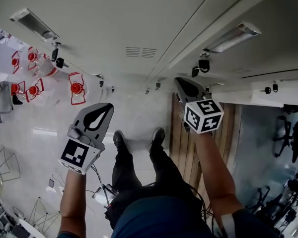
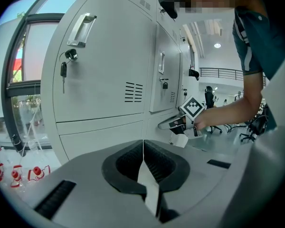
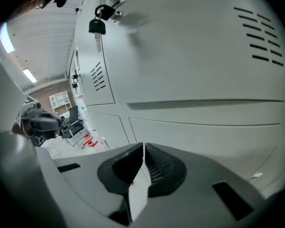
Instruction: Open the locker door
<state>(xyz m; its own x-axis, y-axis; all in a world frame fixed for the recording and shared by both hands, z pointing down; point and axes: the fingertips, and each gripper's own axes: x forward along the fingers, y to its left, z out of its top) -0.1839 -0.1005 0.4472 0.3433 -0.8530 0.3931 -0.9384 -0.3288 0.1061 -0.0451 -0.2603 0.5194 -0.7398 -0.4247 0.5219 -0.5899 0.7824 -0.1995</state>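
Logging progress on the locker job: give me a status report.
Left gripper and right gripper both shut, empty. Locker door closed, key hanging in its lock. Nothing seen blocking it.

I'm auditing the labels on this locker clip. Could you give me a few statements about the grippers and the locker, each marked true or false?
1. The left gripper has its jaws together with nothing between them. True.
2. The right gripper is clamped on a locker handle. False: its jaws are together and empty, short of the locker front.
3. A key hangs from the lock below the handle of the locker door. True.
4. That locker door stands wide open. False: it sits shut in its frame.
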